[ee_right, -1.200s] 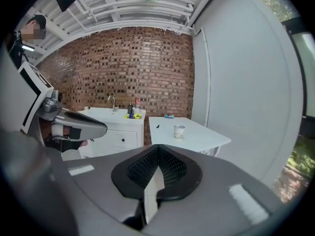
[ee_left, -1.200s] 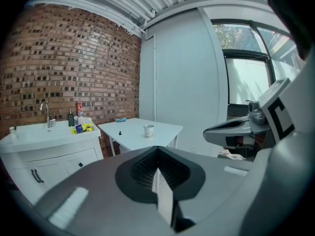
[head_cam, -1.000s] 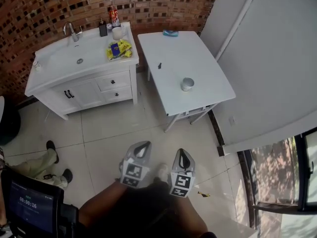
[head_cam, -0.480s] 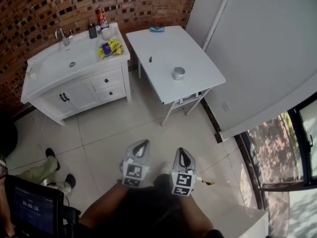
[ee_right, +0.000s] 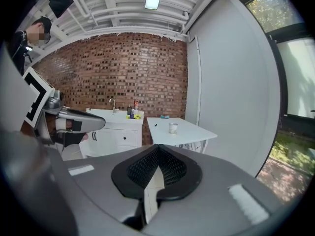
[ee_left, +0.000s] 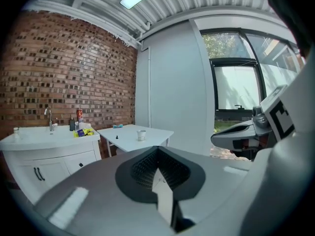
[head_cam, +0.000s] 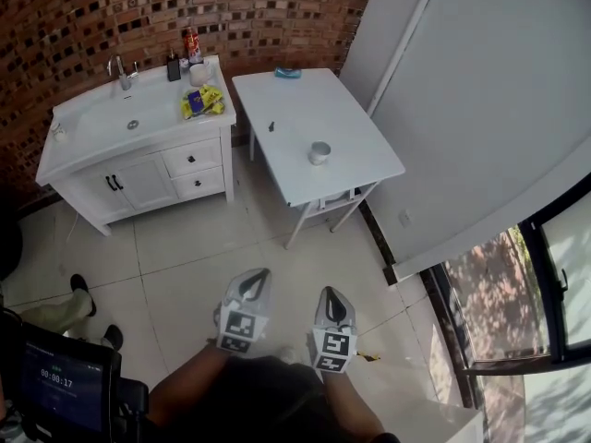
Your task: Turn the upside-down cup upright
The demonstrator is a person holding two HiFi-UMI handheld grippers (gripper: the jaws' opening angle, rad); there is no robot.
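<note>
A small silvery cup [head_cam: 319, 152] stands alone near the right side of a white table [head_cam: 277, 100], too far off to tell which way up it is. My left gripper [head_cam: 256, 278] and right gripper [head_cam: 331, 296] hover side by side over the tiled floor, well short of the table, and both point toward it. Each is shut and holds nothing. The left gripper view shows the cup [ee_left: 141, 134] far beyond its shut gripper [ee_left: 157, 150]. From the right gripper view the cup [ee_right: 173, 128] also lies far past that shut gripper [ee_right: 157, 150].
A white sink cabinet [head_cam: 138, 169] with bottles and yellow packets stands left of the table against the brick wall. A small black item [head_cam: 271, 126] and a blue item [head_cam: 287, 73] lie on the table. A grey wall panel [head_cam: 480, 109] runs along the right. Someone's shoes [head_cam: 78, 284] and a screen [head_cam: 57, 386] are at lower left.
The head view has swung, so the table and cup sit further left in the picture. Both grippers stay shut side by side and have edged toward the table.
</note>
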